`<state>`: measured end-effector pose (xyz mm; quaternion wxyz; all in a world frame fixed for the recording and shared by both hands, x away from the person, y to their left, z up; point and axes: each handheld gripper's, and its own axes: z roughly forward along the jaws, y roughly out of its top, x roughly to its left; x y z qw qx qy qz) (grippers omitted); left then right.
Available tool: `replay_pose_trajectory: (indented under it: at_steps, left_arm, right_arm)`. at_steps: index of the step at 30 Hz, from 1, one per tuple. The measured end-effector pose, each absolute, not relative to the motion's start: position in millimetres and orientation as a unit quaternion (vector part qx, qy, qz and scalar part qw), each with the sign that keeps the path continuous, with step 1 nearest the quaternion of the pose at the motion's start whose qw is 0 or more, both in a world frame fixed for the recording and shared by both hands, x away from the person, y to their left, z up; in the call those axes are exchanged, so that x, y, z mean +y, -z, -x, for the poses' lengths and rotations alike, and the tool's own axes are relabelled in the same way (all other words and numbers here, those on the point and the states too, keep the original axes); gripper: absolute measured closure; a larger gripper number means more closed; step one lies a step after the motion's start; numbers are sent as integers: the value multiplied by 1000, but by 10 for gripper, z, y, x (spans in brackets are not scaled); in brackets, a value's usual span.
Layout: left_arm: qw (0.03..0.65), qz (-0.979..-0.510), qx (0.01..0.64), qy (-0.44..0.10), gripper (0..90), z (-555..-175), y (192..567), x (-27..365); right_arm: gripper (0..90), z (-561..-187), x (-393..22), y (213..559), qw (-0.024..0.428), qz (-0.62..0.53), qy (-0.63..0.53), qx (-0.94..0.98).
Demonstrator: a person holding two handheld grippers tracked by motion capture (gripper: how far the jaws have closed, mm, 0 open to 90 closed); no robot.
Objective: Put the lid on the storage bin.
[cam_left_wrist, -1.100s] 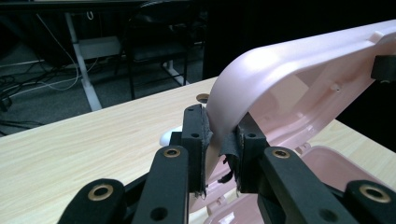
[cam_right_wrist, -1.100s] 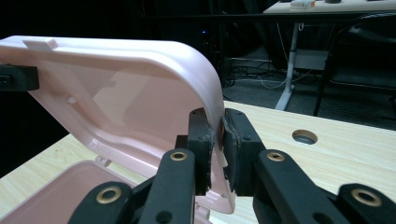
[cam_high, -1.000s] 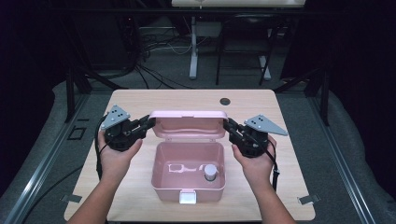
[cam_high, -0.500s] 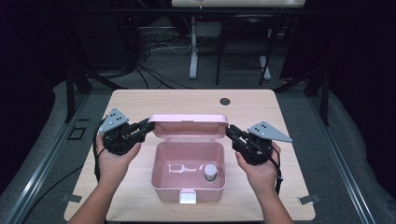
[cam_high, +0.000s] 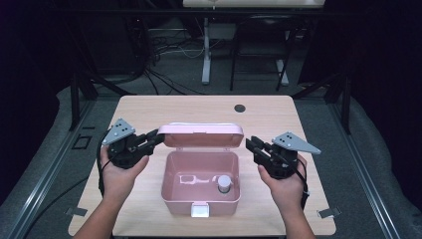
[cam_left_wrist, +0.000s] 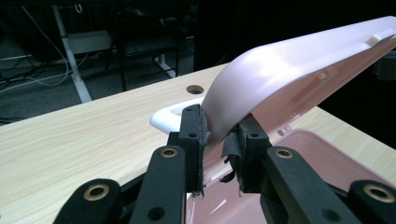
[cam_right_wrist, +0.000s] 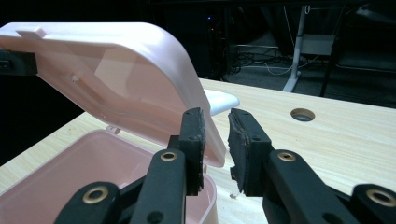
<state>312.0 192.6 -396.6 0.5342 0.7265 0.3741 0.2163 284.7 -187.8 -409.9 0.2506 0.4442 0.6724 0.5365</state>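
Observation:
A pink plastic box (cam_high: 171,196) sits open mid-table, its lid (cam_high: 201,135) raised at the back. Inside lie a small round grey-capped bottle (cam_high: 224,183) and a pale flat piece (cam_high: 188,178). My left gripper (cam_high: 155,138) is shut on the lid's left edge; in the left gripper view the lid (cam_left_wrist: 299,70) curves down between the jaws of my left gripper (cam_left_wrist: 219,140). My right gripper (cam_high: 250,144) stands just right of the lid, apart from it, slightly open with nothing between the fingers. In the right gripper view the lid (cam_right_wrist: 116,79) rises left of my right gripper (cam_right_wrist: 215,140).
A white latch (cam_high: 200,210) hangs on the box's front wall. The wooden table (cam_high: 149,109) has a round cable hole (cam_high: 240,108) at the back. Dark floor, cables and metal stands lie beyond the table's far edge.
My right gripper has come off the lid's right edge and drawn back to the right. The left gripper still holds the lid, which stays raised.

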Motion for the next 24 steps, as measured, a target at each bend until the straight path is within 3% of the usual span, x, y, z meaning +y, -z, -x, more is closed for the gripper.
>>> replay_pose_trajectory:
  at_steps: [24]
  left_arm:
    - [538, -730, 371, -202, 731, -3020, 3958, 1959]
  right_arm:
    - [735, -2828, -1827, 4101, 251, -439, -549, 666]
